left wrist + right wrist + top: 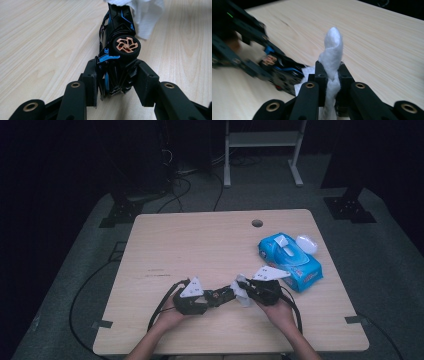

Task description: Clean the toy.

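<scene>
A black toy car with blue trim and copper wheels (117, 37) lies on its side just over the table, its rear end clamped between the pads of my left gripper (116, 82). In the high view the car (220, 295) spans the gap between my left gripper (209, 299) and my right gripper (250, 291) near the front edge. My right gripper (331, 75) is shut on a twisted white wipe (333, 55) that stands up between its pads. The wipe (145, 15) rests against the car's front end (284, 72).
A blue pack of wet wipes (290, 260) with its white lid (306, 244) flipped open lies at the right of the wooden table (200, 240). A cable hole (257, 223) sits near the far edge. Cables trail from both grippers off the front.
</scene>
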{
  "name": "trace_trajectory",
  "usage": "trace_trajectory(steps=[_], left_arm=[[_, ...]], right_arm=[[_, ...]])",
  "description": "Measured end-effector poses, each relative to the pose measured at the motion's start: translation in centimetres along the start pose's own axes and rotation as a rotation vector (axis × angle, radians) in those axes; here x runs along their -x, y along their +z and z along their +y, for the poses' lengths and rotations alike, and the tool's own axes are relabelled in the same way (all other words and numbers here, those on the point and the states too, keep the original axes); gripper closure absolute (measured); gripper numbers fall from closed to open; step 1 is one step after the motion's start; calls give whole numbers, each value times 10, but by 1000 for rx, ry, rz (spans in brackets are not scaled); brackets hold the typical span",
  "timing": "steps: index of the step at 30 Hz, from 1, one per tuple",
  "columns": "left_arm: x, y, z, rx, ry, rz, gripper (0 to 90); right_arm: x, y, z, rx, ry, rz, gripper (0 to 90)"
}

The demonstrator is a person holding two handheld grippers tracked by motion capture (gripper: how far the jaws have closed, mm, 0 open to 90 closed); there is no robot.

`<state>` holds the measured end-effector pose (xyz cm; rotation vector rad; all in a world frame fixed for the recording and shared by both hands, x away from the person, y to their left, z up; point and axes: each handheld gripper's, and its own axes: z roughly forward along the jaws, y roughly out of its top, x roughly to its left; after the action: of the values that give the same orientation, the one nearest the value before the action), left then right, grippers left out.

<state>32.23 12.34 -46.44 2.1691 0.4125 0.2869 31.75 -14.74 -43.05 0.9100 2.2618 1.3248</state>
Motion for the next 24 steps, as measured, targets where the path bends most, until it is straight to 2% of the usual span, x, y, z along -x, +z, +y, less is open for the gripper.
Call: trace_trajectory(steps=[1, 3, 4, 6, 10, 13, 14, 15, 17, 19, 21, 23, 24], left_arm=[[0, 0, 0, -1, 2, -1, 586], [0, 0, 0, 0, 3, -2, 586], [0, 1, 0, 4, -1, -3, 586], [0, 1, 0, 3, -3, -3, 586], [-1, 0, 0, -2, 2, -2, 586], [-1, 0, 0, -2, 1, -4, 586], [-1, 0, 0, 0, -4, -4, 586], [-1, 0, 0, 0, -4, -3, 586], [-1, 0, 0, 0, 0, -3, 586], [-1, 0, 0, 0, -2, -5, 586], [-2, 0, -1, 4, -6, -7, 586], [-2, 0, -1, 2, -7, -6, 585], [-2, -1, -1, 0, -5, -5, 585]], right_arm=[[1, 1, -1, -16, -13, -24, 818], [7, 0, -4, -15, -7, -50, 818], [9, -2, -4, -19, 9, -48, 818], [5, -2, -3, -21, 1, -59, 818], [-8, 3, -1, -2, -17, -9, 817], [-11, 3, 1, -2, -29, 0, 817], [-9, 3, 1, -1, -29, -3, 817], [-2, 1, 0, -11, -19, -40, 818], [6, -2, -2, -15, 1, -58, 818], [9, -3, -3, -7, 43, -43, 818], [3, -3, -2, -7, 31, -23, 817], [-6, 0, 0, 11, 23, 32, 817], [-11, 2, 1, 8, 6, 39, 816]])
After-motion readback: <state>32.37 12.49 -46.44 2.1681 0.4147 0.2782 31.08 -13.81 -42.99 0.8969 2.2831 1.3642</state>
